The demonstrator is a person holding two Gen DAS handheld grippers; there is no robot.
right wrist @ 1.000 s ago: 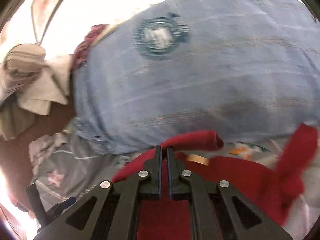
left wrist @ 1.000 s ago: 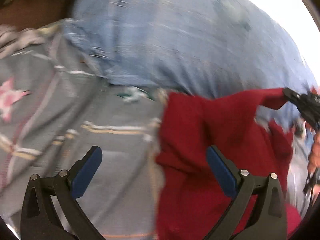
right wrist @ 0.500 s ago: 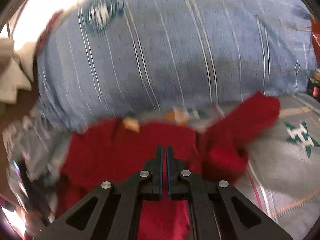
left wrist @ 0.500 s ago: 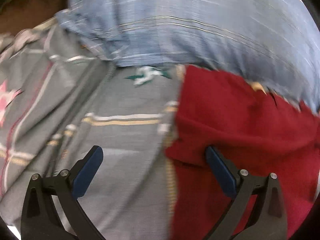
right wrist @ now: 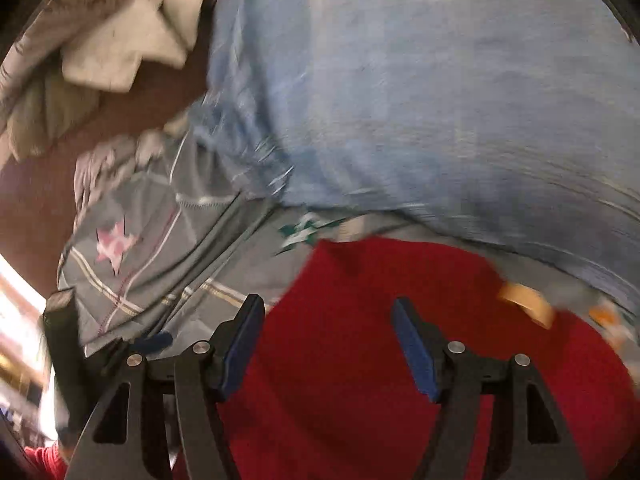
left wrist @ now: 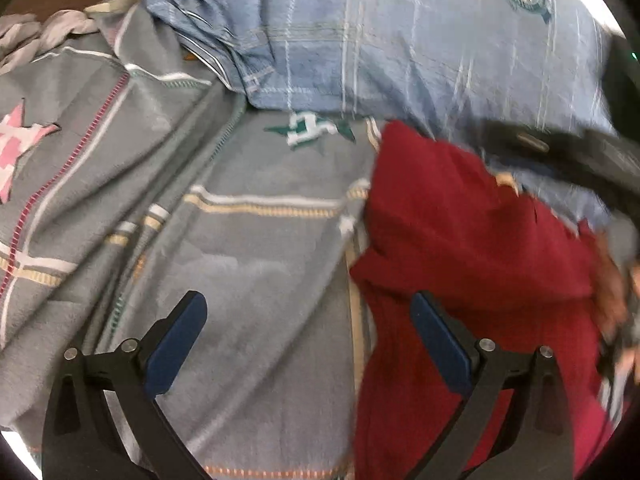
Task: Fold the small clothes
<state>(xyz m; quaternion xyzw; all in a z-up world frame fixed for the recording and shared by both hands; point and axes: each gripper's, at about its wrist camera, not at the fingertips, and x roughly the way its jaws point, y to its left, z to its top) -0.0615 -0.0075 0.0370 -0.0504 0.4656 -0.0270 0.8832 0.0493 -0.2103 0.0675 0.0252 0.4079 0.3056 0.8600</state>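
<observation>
While the left gripper (left wrist: 308,332) is held low over the bedding in the left wrist view, its two black arms with blue pads are seen spread wide, with nothing pinched between them; the left pad (left wrist: 176,344) hangs over a grey blanket (left wrist: 248,272), and the right pad (left wrist: 440,344) lies at the left edge of a red garment (left wrist: 472,248), though it cannot be told whether it touches the cloth. The red garment is spread on the grey blanket at the right of this view, its upper edge lying against a large blue checked pillow (left wrist: 400,40) that fills the top of the picture. On the blanket a pink star patch (left wrist: 16,148) is seen at the far left and a green-and-white star patch (left wrist: 312,130) just below the pillow's edge. At the right rim a dark, blurred shape is seen, too smeared to be named. In the right wrist view the right gripper (right wrist: 328,340) is seen released, its jaws opening, and the red garment (right wrist: 360,360) lies below and beyond them, gripped by neither blue pad. A tan label (right wrist: 528,306) is seen at the garment's upper right edge. The blue pillow (right wrist: 420,100) rises behind the garment, the grey blanket (right wrist: 160,264) with its pink star (right wrist: 114,244) lies to the left, and crumpled pale cloths (right wrist: 116,48) are seen at the upper left on a brown surface (right wrist: 36,200). Much of this view is blurred.
</observation>
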